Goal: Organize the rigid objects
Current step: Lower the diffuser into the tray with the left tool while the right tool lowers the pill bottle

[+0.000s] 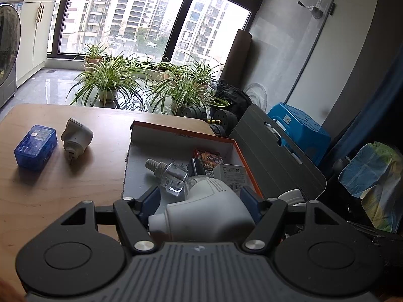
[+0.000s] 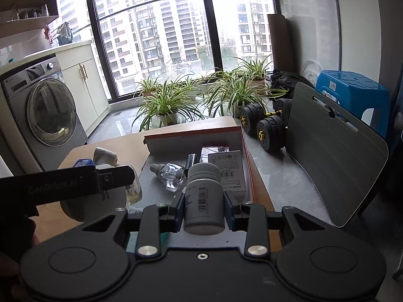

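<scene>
Wooden bench (image 1: 63, 183) carries an orange-rimmed box (image 2: 245, 151) ahead of both fingers. Right gripper (image 2: 204, 205) clamps a barcoded white bottle (image 2: 204, 198); left gripper (image 1: 200, 201), marked "GenRobot.AI", clamps a white device (image 1: 209, 209).

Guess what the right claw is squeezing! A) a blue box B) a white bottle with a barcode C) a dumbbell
B: the right claw is shut on the white bottle, whose barcode label shows between the blue pads.
</scene>
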